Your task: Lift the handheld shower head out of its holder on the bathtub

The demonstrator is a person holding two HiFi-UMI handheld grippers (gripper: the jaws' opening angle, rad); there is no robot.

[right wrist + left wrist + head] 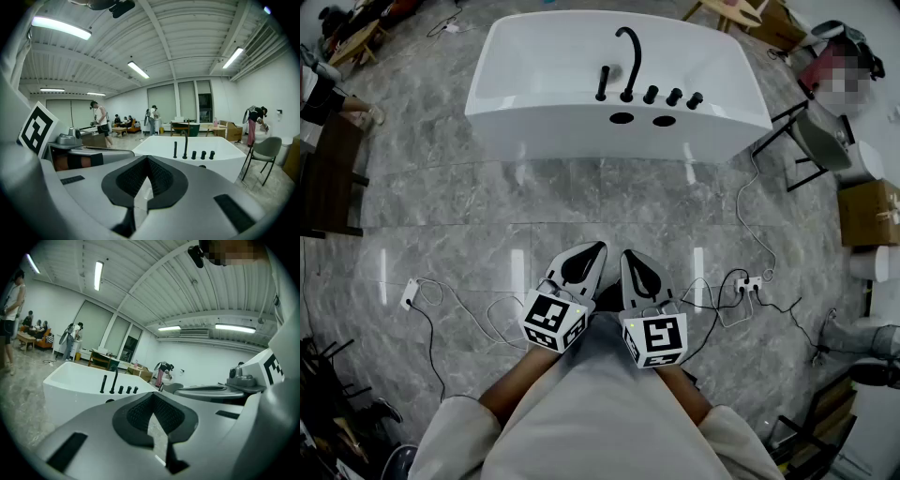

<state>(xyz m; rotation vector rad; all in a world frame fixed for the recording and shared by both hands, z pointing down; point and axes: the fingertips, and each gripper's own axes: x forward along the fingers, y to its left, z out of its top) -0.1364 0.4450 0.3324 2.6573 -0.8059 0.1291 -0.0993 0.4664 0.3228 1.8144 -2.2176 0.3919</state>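
Left gripper [599,247] and right gripper [628,254] closed, empty, well apart from bathtub [562,131] — advise stepping nearer, opening one around shower head [602,82].

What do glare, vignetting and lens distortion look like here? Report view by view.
Head view: edges bow outward; white streaks of reflected light glare on the glossy floor; the bathtub is sharp. Left gripper view: dark fisheye corners, curved ceiling beams, one bright strip light. Right gripper view: same dark corners; the nearest ceiling tube is blown out.
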